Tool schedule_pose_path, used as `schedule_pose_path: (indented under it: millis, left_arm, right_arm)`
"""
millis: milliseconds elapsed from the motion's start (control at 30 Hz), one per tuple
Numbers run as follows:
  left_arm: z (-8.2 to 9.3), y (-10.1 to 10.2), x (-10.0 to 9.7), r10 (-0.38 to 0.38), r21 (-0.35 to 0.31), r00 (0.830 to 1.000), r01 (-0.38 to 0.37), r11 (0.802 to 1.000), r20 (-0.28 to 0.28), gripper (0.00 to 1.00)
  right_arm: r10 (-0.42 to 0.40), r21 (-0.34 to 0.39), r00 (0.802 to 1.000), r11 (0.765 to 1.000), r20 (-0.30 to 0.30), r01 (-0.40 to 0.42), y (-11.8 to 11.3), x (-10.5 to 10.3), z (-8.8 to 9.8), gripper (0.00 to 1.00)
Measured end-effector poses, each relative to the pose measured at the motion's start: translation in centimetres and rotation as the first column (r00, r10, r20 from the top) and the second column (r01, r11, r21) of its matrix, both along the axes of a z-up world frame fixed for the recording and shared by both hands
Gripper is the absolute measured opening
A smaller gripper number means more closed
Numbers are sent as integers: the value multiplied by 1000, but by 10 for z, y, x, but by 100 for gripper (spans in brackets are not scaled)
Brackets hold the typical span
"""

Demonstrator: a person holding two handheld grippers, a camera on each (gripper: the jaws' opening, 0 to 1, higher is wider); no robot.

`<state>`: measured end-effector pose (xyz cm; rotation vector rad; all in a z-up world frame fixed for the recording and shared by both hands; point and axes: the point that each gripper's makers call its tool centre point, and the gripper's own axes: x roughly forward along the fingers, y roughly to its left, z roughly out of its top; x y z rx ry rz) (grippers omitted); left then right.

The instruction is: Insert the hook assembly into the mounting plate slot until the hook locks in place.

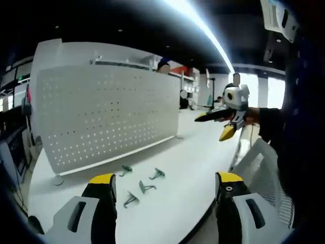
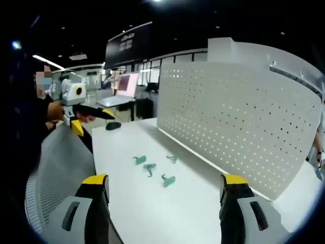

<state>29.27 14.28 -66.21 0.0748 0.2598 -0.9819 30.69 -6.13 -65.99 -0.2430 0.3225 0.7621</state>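
The small green metal hooks (image 1: pixel 143 184) are seen at the lower centre of the left gripper view, four of them scattered on the white worktop (image 1: pixel 193 162); their shapes are too small for the bent ends to be made out clearly, and no single long-axis direction can be read, each lying at its own angle. In the right gripper view the hooks (image 2: pixel 155 169) are found at the centre left, all flat on the worktop (image 2: pixel 137 203). The white perforated mounting plate (image 1: pixel 106 114) is stood upright behind them, cut off at the frame's left; in the right gripper view the mounting plate (image 2: pixel 238 122) is cut off at the right edge. A dim office with ceiling strip lights is seen beyond. The left gripper (image 1: pixel 165 190) is held spread with nothing between its jaws. The right gripper (image 2: pixel 165 188) is likewise spread and empty, above the worktop's near edge.
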Motion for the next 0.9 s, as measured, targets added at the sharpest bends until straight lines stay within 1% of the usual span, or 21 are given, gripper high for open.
schedule_pose_path:
  millis: [633, 900]
  left_arm:
    - [0, 0, 0, 7, -1, 1000, -7, 1000, 8, 80]
    - [-1, 1, 1, 10, 2, 1000, -10, 1000, 3, 79]
  right_arm:
    - [4, 2, 1000, 1000, 5, -4, 2, -1, 1, 92]
    - [10, 0, 1000, 1000, -4, -10, 3, -1, -3, 92]
